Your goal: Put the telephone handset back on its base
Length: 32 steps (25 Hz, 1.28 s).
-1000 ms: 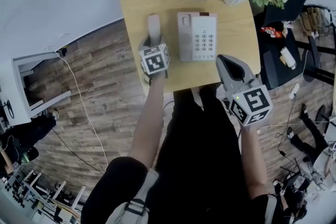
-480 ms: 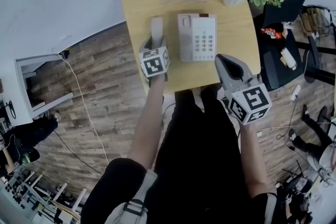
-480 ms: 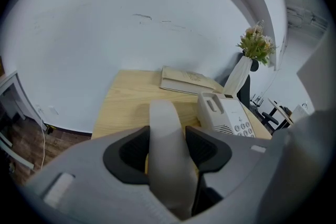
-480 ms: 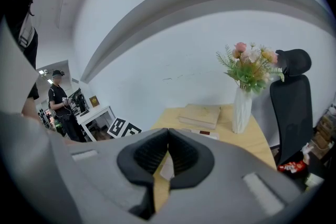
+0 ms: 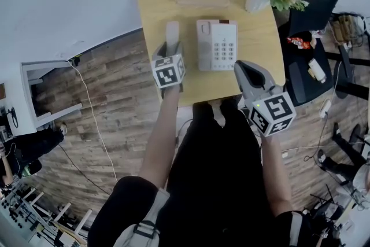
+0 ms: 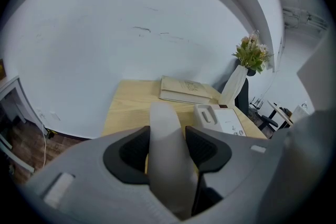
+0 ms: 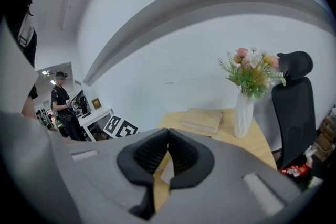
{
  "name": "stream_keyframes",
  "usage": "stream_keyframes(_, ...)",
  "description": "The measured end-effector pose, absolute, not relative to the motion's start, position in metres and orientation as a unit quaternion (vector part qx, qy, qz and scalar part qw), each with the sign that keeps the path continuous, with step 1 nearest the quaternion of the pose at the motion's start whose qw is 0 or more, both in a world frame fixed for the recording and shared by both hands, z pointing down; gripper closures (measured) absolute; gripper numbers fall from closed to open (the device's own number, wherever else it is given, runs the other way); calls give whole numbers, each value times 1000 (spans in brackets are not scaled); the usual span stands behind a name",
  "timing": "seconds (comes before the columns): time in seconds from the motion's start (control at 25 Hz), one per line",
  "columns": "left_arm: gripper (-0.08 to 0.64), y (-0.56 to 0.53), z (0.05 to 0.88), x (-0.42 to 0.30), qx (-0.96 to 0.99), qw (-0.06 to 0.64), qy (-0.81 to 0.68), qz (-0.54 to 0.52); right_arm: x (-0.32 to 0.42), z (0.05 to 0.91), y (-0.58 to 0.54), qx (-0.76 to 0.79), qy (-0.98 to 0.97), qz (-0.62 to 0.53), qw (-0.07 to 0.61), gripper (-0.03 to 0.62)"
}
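The right hand-held gripper (image 7: 168,150), jaws pressed together on nothing, hangs at the surface's (image 5: 261,37) near edge. The left hand-held gripper (image 5: 171,50) clamps the handset (image 5: 172,30) by its near end, just left of the base (image 5: 217,44). Gripped so far back, the handset could pivot and miss the cradle.

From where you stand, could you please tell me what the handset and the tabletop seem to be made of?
Handset: probably plastic, smooth matte off-white, evenly coloured with rounded edges. Tabletop: pale wood or wood-look laminate, matte, warm tan; which one is unclear.
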<state>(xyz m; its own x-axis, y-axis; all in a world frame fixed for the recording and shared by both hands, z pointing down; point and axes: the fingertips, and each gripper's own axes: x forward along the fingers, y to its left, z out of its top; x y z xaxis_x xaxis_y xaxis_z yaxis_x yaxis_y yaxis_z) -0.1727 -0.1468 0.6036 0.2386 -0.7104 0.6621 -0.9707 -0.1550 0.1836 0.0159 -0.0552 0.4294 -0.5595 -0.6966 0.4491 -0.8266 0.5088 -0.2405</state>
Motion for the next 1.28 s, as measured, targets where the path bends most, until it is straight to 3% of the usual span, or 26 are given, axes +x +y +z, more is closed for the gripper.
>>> stream_keyframes(0.52, 337, -135, 568, -160, 714, 285, -610, 191, 36, 418, -64, 408, -877, 217, 135, 589)
stream_keyframes(1.28, 337, -132, 554, -87, 727, 279, -600, 182, 95, 406, -66, 405, -880, 211, 131, 588)
